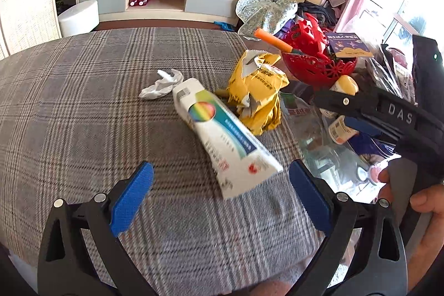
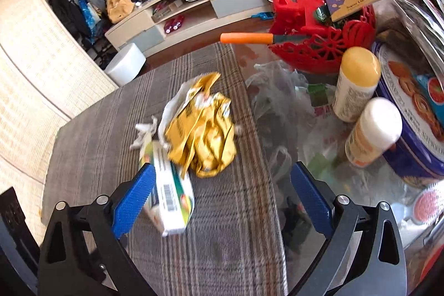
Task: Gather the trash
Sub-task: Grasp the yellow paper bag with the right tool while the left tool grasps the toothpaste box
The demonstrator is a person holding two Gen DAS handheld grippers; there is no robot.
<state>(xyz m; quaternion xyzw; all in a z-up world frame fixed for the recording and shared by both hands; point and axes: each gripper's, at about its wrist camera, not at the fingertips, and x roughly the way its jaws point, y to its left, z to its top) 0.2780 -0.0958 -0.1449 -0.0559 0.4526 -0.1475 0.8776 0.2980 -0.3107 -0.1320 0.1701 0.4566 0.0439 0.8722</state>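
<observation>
left gripper (image 1: 220, 185) spread wide, empty | squeezed tube (image 1: 222, 135) judged light, soft | best pinched mid-body | right gripper (image 2: 220, 185) wide, empty

A plaid cloth (image 1: 83, 107) covers the left part of the desk (image 2: 280, 65); its right part is bare glass. On the cloth lie a white tube (image 1: 222, 138), a crumpled yellow wrapper (image 1: 258, 93) touching it, and a white tissue (image 1: 161, 85) behind. On the glass stand a red basket (image 2: 327, 49), two bottles (image 2: 356, 85) and a blue tin (image 2: 416, 129).

Hovering wide open over plaid cloth (image 2: 91, 129): right gripper (image 2: 222, 201), with yellow wrapper (image 2: 202, 135), white box (image 2: 169, 193) and crumpled tissue (image 2: 143, 133) lying ahead.
</observation>
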